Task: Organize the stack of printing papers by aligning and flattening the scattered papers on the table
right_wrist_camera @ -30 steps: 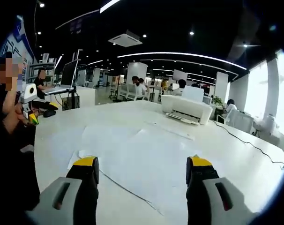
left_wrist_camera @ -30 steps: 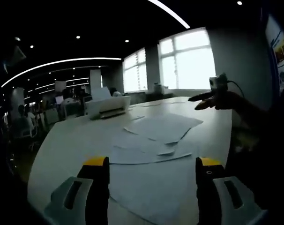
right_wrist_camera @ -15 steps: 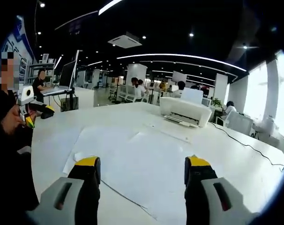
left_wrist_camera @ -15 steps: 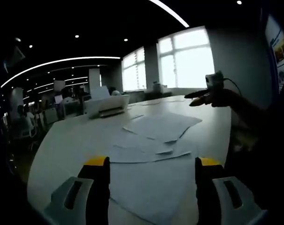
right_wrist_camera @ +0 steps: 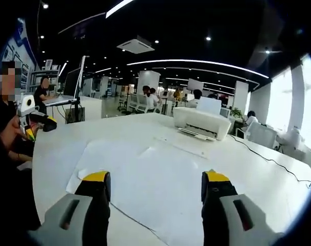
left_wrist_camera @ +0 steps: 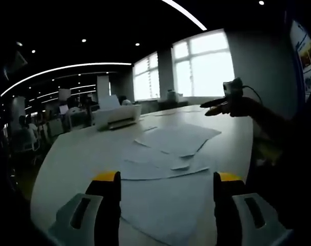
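Several white printing papers [left_wrist_camera: 171,154] lie scattered and overlapping on the white table [left_wrist_camera: 78,154]. In the left gripper view my left gripper [left_wrist_camera: 166,179] hangs open just above the nearest sheet [left_wrist_camera: 168,202], nothing between its yellow-tipped jaws. My right gripper [left_wrist_camera: 217,106] comes into that view from the right, held over the table's far side by a hand. In the right gripper view the same papers [right_wrist_camera: 145,164] spread out ahead of my right gripper [right_wrist_camera: 154,180], which is open and holds nothing. The left gripper [right_wrist_camera: 35,120] appears at the left edge there.
A white printer [right_wrist_camera: 201,123] [left_wrist_camera: 117,117] stands on the table beyond the papers. A dark cable [right_wrist_camera: 268,156] runs along the right side of the table. People sit at desks in the office behind. Bright windows [left_wrist_camera: 207,66] line one wall.
The right gripper view has drifted forward and lower over the papers, so they look nearer. In the left gripper view the right gripper has risen slightly. The papers have not moved.
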`<state>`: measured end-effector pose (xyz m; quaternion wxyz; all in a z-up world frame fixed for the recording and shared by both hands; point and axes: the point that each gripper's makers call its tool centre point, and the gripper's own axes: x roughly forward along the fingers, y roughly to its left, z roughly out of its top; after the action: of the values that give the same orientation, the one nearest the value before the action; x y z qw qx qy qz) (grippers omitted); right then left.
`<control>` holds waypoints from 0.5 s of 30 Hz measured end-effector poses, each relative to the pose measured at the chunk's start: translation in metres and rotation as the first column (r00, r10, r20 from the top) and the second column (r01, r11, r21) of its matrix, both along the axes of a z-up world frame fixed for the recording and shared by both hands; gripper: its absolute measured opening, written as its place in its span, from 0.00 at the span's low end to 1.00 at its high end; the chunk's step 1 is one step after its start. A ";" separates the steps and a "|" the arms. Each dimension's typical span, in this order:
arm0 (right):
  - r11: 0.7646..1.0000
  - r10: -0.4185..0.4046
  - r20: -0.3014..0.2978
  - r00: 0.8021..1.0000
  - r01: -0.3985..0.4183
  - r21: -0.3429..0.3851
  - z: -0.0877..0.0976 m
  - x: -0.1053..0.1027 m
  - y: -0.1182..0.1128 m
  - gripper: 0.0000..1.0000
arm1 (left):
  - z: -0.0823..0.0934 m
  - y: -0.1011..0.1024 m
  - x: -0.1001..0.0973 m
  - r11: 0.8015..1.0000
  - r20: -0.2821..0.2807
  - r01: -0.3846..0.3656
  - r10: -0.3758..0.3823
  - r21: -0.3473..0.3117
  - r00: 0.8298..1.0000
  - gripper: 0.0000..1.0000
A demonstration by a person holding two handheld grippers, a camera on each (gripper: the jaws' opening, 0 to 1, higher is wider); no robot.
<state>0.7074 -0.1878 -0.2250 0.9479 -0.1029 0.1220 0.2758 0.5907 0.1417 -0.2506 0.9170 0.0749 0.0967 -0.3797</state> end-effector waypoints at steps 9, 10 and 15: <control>1.000 0.001 -0.006 1.000 -0.001 0.006 0.002 0.011 0.001 0.64 | 0.002 -0.001 0.000 1.000 0.004 0.001 -0.001 0.004 1.000 0.76; 1.000 0.000 -0.007 1.000 0.000 0.003 0.002 0.012 0.001 0.64 | 0.002 -0.001 0.000 1.000 0.004 0.001 -0.001 0.003 1.000 0.76; 1.000 -0.011 -0.008 1.000 0.011 0.011 0.002 0.017 0.000 0.63 | 0.000 0.000 0.000 1.000 0.001 0.001 -0.001 -0.003 1.000 0.76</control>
<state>0.7243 -0.1883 -0.2231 0.9494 -0.0957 0.1249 0.2718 0.5908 0.1421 -0.2506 0.9169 0.0740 0.0957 -0.3804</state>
